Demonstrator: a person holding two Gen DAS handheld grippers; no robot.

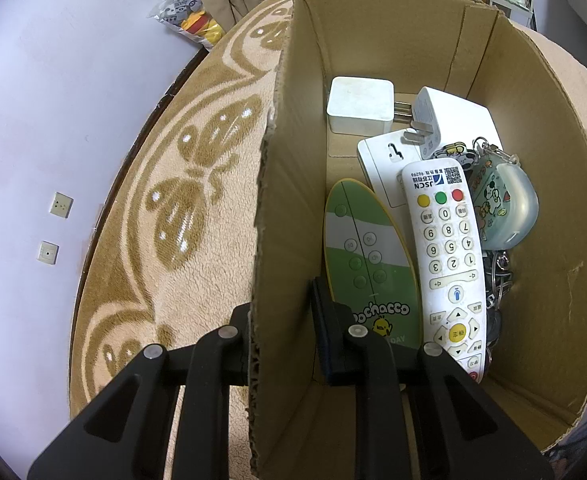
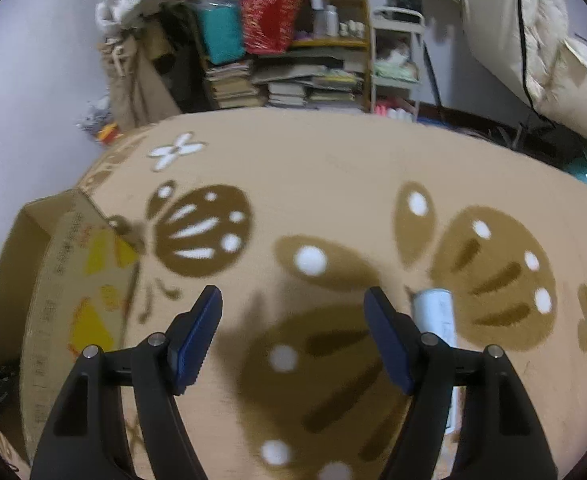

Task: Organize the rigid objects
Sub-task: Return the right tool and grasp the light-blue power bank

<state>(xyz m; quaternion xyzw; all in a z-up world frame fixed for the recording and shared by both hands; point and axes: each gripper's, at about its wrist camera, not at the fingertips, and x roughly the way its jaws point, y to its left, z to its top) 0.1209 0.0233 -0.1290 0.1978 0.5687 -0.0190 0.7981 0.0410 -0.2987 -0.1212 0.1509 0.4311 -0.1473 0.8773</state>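
My left claw (image 1: 281, 332) straddles the cardboard box (image 1: 533, 240) wall, clamping it; my right claw (image 2: 291, 308) hangs apart above the rug (image 2: 333, 184)

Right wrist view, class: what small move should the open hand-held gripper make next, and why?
Probably shift a little right so the right hand-held gripper straddles the pale cylinder. The jaws stand open over bare carpet, and the cylinder lies just outside the right finger, not yet in the cardboard box.
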